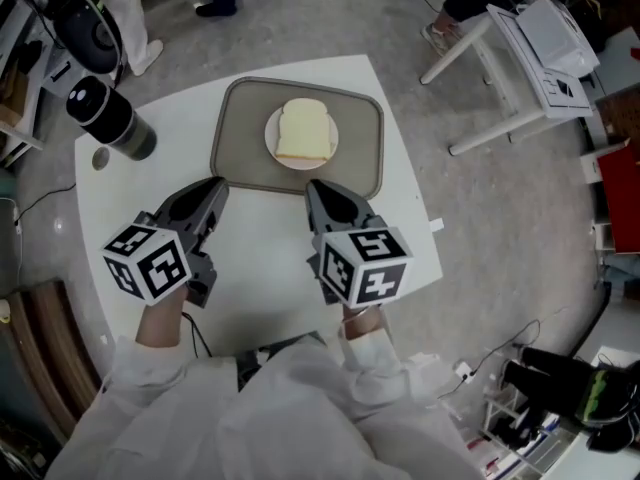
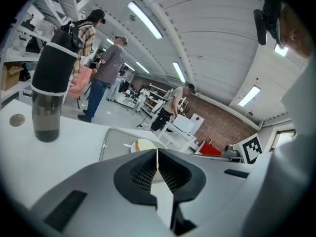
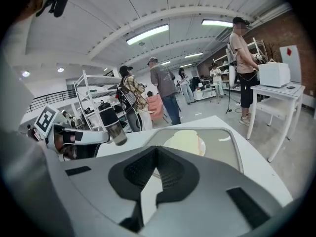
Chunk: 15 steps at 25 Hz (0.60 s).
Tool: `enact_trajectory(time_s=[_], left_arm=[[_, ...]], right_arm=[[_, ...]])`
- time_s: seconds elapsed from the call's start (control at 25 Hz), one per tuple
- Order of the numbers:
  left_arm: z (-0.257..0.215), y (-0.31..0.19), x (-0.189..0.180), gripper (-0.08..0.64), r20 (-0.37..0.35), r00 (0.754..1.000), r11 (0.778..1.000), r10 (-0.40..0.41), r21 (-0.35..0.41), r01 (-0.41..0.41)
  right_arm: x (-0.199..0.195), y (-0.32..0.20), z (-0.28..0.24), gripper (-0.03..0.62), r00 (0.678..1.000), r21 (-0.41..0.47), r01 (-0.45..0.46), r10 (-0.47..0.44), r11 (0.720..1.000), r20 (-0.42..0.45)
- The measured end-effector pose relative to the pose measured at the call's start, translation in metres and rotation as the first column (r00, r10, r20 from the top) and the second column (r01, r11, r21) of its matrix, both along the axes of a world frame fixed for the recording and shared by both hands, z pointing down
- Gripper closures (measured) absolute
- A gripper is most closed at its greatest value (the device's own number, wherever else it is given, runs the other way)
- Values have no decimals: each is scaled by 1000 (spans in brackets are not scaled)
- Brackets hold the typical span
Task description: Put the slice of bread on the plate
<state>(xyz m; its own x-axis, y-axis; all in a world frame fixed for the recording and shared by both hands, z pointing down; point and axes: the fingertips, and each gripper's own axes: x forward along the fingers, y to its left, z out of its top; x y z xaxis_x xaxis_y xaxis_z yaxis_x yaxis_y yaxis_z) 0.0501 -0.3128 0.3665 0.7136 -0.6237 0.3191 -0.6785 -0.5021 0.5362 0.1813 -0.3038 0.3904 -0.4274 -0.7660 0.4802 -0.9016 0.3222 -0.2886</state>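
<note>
A pale slice of bread (image 1: 303, 132) lies flat on a small white plate (image 1: 271, 138), which sits in the middle of a grey tray (image 1: 240, 148) at the far side of the white table. Both grippers hover over the table on the near side of the tray. My left gripper (image 1: 216, 190) is shut with nothing in it, its jaws meeting tip to tip. My right gripper (image 1: 316, 190) is shut and empty too. The bread (image 3: 186, 141) on its plate (image 3: 201, 146) shows beyond the right jaws, and a sliver of the plate (image 2: 141, 144) shows past the left jaws.
A dark bottle (image 1: 108, 118) stands at the table's far left, with a round cap (image 1: 100, 157) beside it. A white table (image 1: 535, 43) stands at the upper right, equipment and cables on the floor at lower right. People stand in the room's background (image 3: 163, 88).
</note>
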Motion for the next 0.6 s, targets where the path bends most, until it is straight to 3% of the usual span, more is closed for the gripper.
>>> enact_trajectory(time_s=[0.6], left_arm=[[-39,150,-93,551,-5,993,990,116,78,-115]], right_arm=[[-126,142,-72,578,999,157,0,-7,988,40]])
